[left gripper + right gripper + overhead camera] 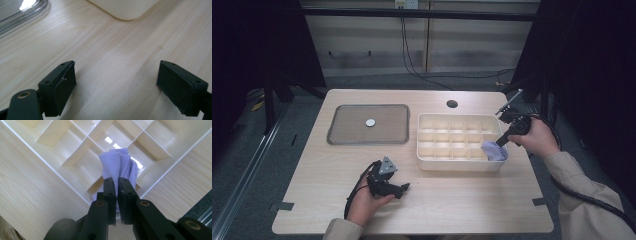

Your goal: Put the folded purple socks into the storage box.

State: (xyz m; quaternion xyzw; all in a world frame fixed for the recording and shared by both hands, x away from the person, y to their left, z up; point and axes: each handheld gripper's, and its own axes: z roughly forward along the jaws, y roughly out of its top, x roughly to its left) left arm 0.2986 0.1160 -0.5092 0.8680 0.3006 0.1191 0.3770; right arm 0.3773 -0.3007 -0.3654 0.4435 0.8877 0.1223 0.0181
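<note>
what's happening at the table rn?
A person works two handheld grippers. The right gripper is shut on a lavender cloth and holds it at the near right corner cell of the cream divided tray. The left gripper is open, idle just above the bare wooden table in front of the tray. To the left lies a clear shallow tray with a small round disc in it.

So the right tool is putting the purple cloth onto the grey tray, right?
Not the tray. The right tool holds the pale purple cloth over a corner compartment of the cream plastic divided box, as the right gripper view shows.
</note>
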